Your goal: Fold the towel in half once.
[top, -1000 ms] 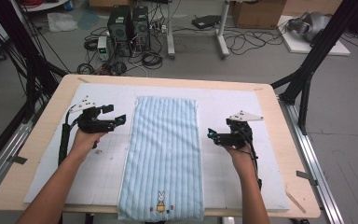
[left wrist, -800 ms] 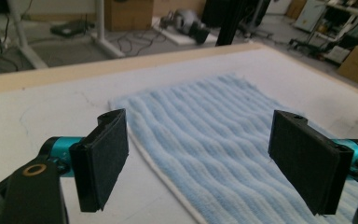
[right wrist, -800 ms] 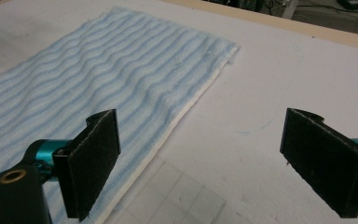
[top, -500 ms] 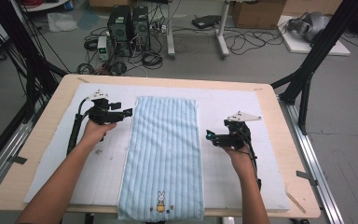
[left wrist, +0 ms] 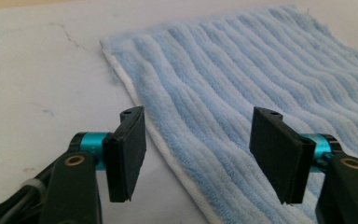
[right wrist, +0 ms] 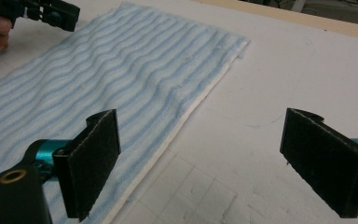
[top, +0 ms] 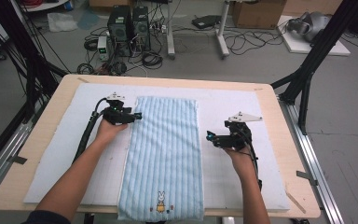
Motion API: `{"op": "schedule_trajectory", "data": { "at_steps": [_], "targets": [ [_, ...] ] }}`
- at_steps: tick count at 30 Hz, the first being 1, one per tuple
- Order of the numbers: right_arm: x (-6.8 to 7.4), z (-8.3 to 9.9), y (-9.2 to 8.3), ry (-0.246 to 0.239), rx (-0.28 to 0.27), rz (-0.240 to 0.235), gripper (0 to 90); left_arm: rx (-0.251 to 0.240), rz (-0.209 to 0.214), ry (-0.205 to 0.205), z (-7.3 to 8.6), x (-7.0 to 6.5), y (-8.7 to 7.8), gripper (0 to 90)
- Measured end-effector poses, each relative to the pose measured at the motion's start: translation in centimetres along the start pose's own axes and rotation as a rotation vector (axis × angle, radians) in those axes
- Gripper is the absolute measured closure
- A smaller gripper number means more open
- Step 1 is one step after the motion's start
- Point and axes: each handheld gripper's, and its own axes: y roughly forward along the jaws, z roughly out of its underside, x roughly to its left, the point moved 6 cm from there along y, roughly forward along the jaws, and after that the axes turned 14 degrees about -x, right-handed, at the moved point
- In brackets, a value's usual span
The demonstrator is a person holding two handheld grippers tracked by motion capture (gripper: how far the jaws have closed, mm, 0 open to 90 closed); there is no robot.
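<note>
The blue towel [top: 163,158] is spread flat mid-frame. The left gripper [top: 135,115], jaws just closing yet still apart, straddles its upper-left edge, nothing gripped. The right gripper [top: 209,136] is held wide open, empty, beside the towel's right edge.

**Both grippers low over the table, jaws apart**

Left gripper [top: 135,115]: held in the left hand [top: 108,131], forearm reaching in from the lower left. Jaws have just been closing but stand apart; pads [left wrist: 129,151] press on nothing. Right gripper [top: 209,136]: held in the right hand [top: 235,151], forearm coming straight up from below, tips pointing left. Its jaws stand wide apart with nothing gripped.
</note>
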Motion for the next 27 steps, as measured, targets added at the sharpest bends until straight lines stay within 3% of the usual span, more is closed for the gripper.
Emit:
{"op": "schedule_trajectory", "data": {
  "at_steps": [2, 5, 10, 16, 18, 19, 27],
  "targets": [
    [0.0, 0.0, 0.0, 0.005, -0.001, 0.002, 11.3, 0.017, 0.000, 0.012, 0.4, -0.3, 0.3, 39.3],
    [0.0, -0.1, -0.1, 0.012, -0.006, -0.002, 11.3, 0.043, -0.022, 0.074, 0.7, -0.7, 0.6, 43.1],
    [-0.1, -0.1, -0.1, 0.019, -0.009, -0.003, 11.3, 0.051, -0.069, 0.104, 0.8, -0.7, 0.7, 53.2],
    [0.1, 0.0, 0.1, 0.016, 0.001, -0.004, 11.3, 0.041, -0.106, 0.097, 0.7, -0.5, 0.6, 65.9],
    [0.1, 0.1, 0.3, 0.010, 0.003, -0.006, 11.3, 0.043, -0.078, 0.085, 0.7, -0.4, 0.5, 73.1],
    [0.2, 0.1, 0.3, 0.014, 0.005, -0.005, 11.3, 0.045, -0.071, 0.086, 0.8, -0.5, 0.5, 83.0],
    [0.2, -0.4, 1.9, 0.011, 0.020, -0.001, 11.4, 0.039, -0.063, 0.074, 0.7, -0.4, 0.5, 86.6]
  ]
}}
